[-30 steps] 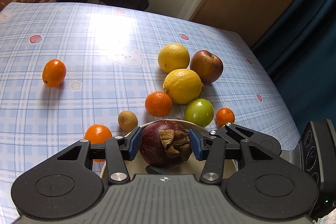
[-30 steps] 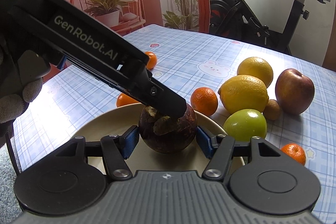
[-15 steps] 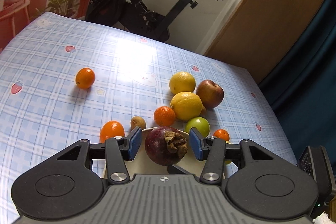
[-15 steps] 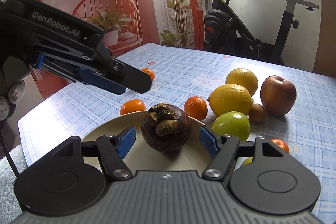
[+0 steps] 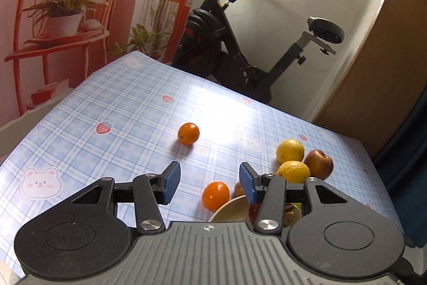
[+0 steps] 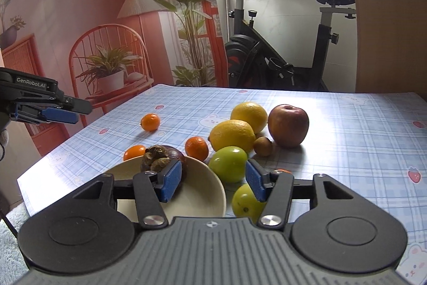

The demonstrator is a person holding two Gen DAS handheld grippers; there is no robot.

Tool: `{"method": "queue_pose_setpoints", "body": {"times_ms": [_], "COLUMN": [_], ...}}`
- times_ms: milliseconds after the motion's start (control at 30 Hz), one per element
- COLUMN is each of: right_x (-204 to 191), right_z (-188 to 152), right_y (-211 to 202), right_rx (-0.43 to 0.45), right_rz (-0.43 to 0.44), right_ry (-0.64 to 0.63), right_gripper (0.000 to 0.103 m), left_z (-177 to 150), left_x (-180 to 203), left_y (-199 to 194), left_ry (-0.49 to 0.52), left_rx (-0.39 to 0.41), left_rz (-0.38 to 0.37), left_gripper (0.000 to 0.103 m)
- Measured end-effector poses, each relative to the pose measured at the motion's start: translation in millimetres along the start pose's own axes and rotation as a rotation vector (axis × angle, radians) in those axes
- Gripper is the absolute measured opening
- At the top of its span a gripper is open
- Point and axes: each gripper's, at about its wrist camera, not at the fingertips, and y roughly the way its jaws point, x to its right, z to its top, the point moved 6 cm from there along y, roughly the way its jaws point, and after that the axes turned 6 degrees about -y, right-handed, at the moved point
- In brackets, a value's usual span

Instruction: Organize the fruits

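Observation:
A dark purple mangosteen (image 6: 162,159) lies in the cream plate (image 6: 202,194) at the table's near edge. My left gripper (image 5: 207,184) is open and empty, raised up and to the left of the plate; it also shows in the right wrist view (image 6: 60,111). My right gripper (image 6: 210,182) is open and empty, low above the plate's right rim and a green fruit (image 6: 228,163). Two lemons (image 6: 232,135), a red apple (image 6: 288,124), small oranges (image 6: 196,148) and a brown kiwi (image 6: 263,146) lie on the table beyond.
A lone orange (image 5: 188,133) lies further out on the blue checked tablecloth (image 5: 120,124). Another yellow-green fruit (image 6: 244,200) sits by the plate under my right gripper. An exercise bike (image 5: 240,44) and a plant stand are beyond the table.
My left gripper let go of the mangosteen, which stays in the plate, and rose up and away to the left. My right gripper shifted right and lifted a little.

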Motion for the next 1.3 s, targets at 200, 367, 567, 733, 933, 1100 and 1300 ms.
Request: {"method": "queue_pose_setpoints", "body": {"times_ms": [200,367,567,733,933,1100,1300], "right_x": [15,27,43,46,48,51,54], "right_z": [7,15,20,16,11,11,9], "right_y": [5,21,53,83,102,109,115], "right_rx": [-0.011,-0.053,-0.108,-0.164,-0.183,-0.192,-0.206], "right_rz": [-0.024,-0.044,-0.064,-0.027,0.002,0.03,0.054], "right_ry": [0.008,-0.025,-0.119,-0.222,-0.232,-0.259,-0.268], "right_gripper": [0.027,0.015,0.015,0.016,0.021,0.03,0.03], "left_z": [6,8,11,12,10,8,0], "left_x": [-6,-2,-4,-2,-3,-3,-1], "left_y": [0,0,1,6,20,27,33], "left_ry": [0.011,0.045,0.032,0.048,0.055,0.039,0.045], "left_rx": [0.044,0.073,0.09,0.096,0.065,0.043,0.005], "left_rz": [0.043,0.069,0.063,0.079,0.094,0.084,0.079], "left_gripper": [0.045,0.043,0.043,0.043,0.043,0.043,0.043]}}
